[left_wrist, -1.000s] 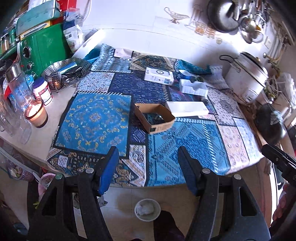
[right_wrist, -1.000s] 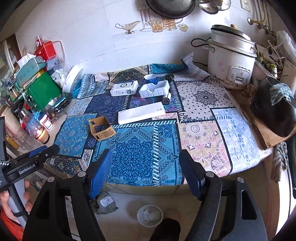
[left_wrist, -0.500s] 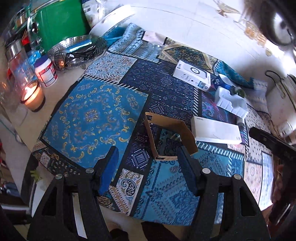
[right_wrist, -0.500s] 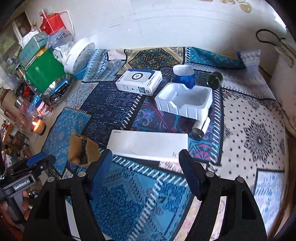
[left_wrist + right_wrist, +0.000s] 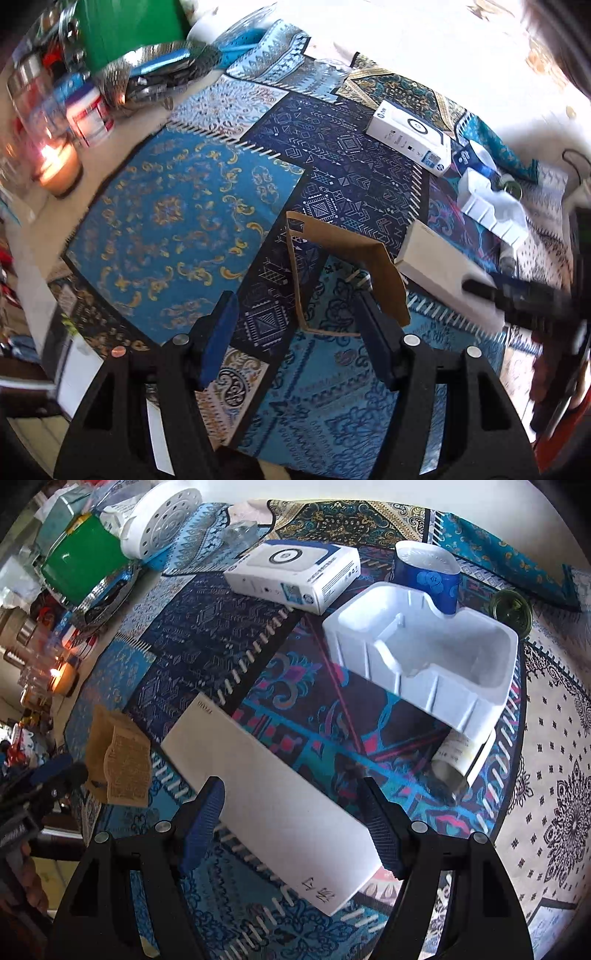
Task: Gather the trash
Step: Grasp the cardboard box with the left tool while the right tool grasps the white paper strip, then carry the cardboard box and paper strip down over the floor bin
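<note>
An open brown cardboard box (image 5: 343, 273) lies on the patterned cloth; my left gripper (image 5: 295, 332) is open with its near corner between the fingers. It also shows at the left of the right wrist view (image 5: 122, 764). A long flat white box (image 5: 273, 808) lies under my open right gripper (image 5: 291, 823), its middle between the fingers; it also shows in the left wrist view (image 5: 439, 273). Behind it are a white plastic tray (image 5: 428, 657), a white and blue carton (image 5: 291, 572), a blue paper cup (image 5: 424, 572) and a small roll (image 5: 458, 757).
A lit candle (image 5: 59, 166), jars (image 5: 88, 114), a steel strainer (image 5: 162, 74) and a green appliance (image 5: 129, 29) crowd the table's left side. A green glass lid (image 5: 513, 609) lies at the back right. The table edge runs just below the left gripper.
Both grippers have moved forward and down toward the table. The left now straddles the brown box's corner; the right now straddles the long white box. Both stay open.
</note>
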The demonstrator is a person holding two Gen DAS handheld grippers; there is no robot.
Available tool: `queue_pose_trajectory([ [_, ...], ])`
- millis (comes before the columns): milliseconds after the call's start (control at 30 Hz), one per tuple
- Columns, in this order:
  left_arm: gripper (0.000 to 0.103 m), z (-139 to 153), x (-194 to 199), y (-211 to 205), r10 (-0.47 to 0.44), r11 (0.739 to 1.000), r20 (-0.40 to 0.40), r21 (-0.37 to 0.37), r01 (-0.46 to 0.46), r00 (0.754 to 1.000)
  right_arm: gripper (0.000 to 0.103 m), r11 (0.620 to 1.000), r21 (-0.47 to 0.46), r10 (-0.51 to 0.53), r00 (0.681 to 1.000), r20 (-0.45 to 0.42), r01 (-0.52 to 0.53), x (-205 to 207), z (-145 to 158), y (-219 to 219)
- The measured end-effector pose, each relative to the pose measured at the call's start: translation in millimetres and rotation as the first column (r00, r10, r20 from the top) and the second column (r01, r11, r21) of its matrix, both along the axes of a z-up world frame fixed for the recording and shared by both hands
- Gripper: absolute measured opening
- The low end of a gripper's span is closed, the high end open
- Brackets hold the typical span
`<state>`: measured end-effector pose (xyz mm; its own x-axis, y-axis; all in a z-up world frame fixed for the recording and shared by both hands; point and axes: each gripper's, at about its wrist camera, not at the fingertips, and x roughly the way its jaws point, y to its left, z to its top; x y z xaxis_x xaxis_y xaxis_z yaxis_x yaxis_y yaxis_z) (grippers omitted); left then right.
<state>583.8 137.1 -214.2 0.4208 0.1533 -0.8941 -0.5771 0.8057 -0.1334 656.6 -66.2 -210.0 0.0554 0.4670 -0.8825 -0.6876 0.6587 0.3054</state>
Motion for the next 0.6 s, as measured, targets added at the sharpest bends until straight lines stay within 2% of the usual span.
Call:
queue_pose_trajectory([
  [100, 0.056, -8, 5, 4, 0.022, 1.0, -0.016, -0.007, -0.022, 1.0, 0.071, 1.0, 0.003, 0.019, 1.0, -0.019, -0.019, -14, 1, -8],
  [267, 0.039, -25, 9, 12, 0.06, 0.996, -0.029, -0.064, -0.061, 0.998, 0.071, 1.0, 0.003, 0.025, 1.0, -0.011, -0.025, -33, 3, -10],
  [333, 0.031, -29, 10, 15, 0.07, 0.993, -0.025, -0.091, -0.072, 0.997, 0.071, 1.0, -0.009, 0.028, 1.0, -0.006, -0.028, -36, 1, -7],
  [400, 0.029, -32, 10, 17, 0.085, 0.99, -0.009, -0.116, -0.085, 0.996, 0.072, 1.0, -0.022, 0.021, 1.0, 0.015, -0.021, -38, 0, -2],
  [433, 0.022, -31, 11, 18, 0.089, 0.988, -0.002, -0.123, -0.089, 0.996, 0.071, 1.0, -0.024, 0.015, 1.0, 0.019, -0.015, -38, -1, 0],
  [533, 0.005, -32, 13, 20, 0.095, 0.986, 0.009, -0.141, -0.093, 0.995, 0.061, 1.0, -0.027, 0.002, 0.999, 0.04, -0.001, -41, -1, 0],
  [567, 0.004, -31, 13, 20, 0.095, 0.985, 0.014, -0.144, -0.092, 0.995, 0.052, 1.0, -0.027, 0.004, 0.999, 0.045, -0.003, -42, 0, 1],
  [600, 0.002, -30, 13, 19, 0.095, 0.986, 0.019, -0.138, -0.091, 0.995, 0.052, 1.0, -0.026, 0.002, 0.999, 0.044, 0.0, -43, -1, 3],
])
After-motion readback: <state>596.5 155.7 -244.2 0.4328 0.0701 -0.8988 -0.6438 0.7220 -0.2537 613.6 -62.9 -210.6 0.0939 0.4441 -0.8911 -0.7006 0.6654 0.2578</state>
